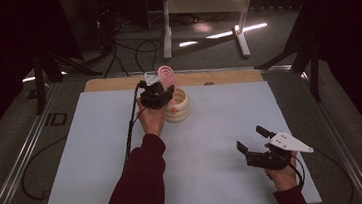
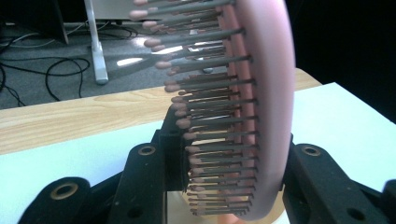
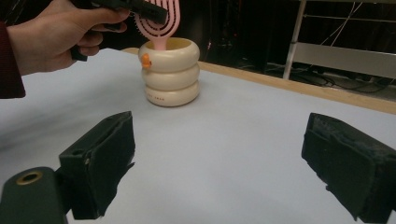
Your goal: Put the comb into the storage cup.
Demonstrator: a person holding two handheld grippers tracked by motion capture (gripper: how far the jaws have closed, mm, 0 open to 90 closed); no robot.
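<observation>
**Left jaws.** The left gripper [image 1: 157, 95] is clamping a pink hairbrush [image 1: 166, 77] by its head, one black jaw on the bristle side and one on the smooth back, as the left gripper view is showing at close range. The brush [image 2: 261, 116] is standing upright between them, bristles [image 2: 205, 116] pointing to that view's left.

**Held thing, position.** The brush is hanging over the mouth of a cream ringed holder [image 1: 178, 105]; in the right gripper view its handle end [image 3: 161, 44] is dipping into the opening of the holder [image 3: 171, 74]. Whether the handle is touching the bottom cannot be told.

**Holder.** It is sitting upright on the white bench [image 1: 208, 144], toward the far edge, near the wooden strip [image 1: 117, 84]. A small orange figure [image 3: 146, 60] is showing on its side.

**Right jaws.** The right gripper [image 1: 254, 143] is resting low near the near right corner of the bench, jaws spread wide and holding nothing, well apart from the holder.

**Step in hand (judgement).** The brush is apparently being stood in, or lifted out of, the holder; the pictures are not settling which.

**Next move (judgement).** If placing, it is calling for a straight lowering until the handle is seated, then a gentle opening of the jaws so that the brush is leaning on the rim without tipping the holder. If removing, a vertical lift clear of the rim.
</observation>
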